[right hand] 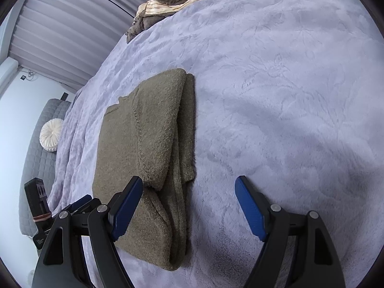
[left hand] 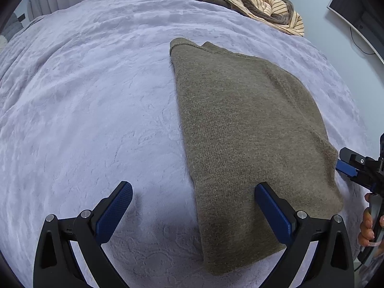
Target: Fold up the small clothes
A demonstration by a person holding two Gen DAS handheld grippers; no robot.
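While the lavender plush bedspread [left hand: 96, 96] is filling most of both views, one olive-brown knitted garment [left hand: 240, 132] is lying folded flat on it, and a single heap of striped and brown clothes [left hand: 240, 2] is sitting well apart at the far edge of the bed. Two grippers are showing, and both are standing with their blue-padded fingers spread wide and gripping nothing. On the left gripper [left hand: 193, 193] the right-hand finger is overlapping the near end of the garment while the other finger is hanging over bare bedspread, so the garment's near left edge is falling between the two. On the right gripper [right hand: 189, 188] the left-hand finger is lying over the garment's near end, just by the edge of the top fold, and the other finger is hovering over the bedspread. Only the right wrist view is showing the stacked layers along the garment's folded side, the pleated curtain [right hand: 72, 24], the grey quilted cushion [right hand: 38, 148] and one round white pillow [right hand: 51, 135]. Only the left wrist view is showing a dark monitor [left hand: 352, 7] at the upper right and the person's fingers [left hand: 367, 228] wrapping the other gripper's handle.
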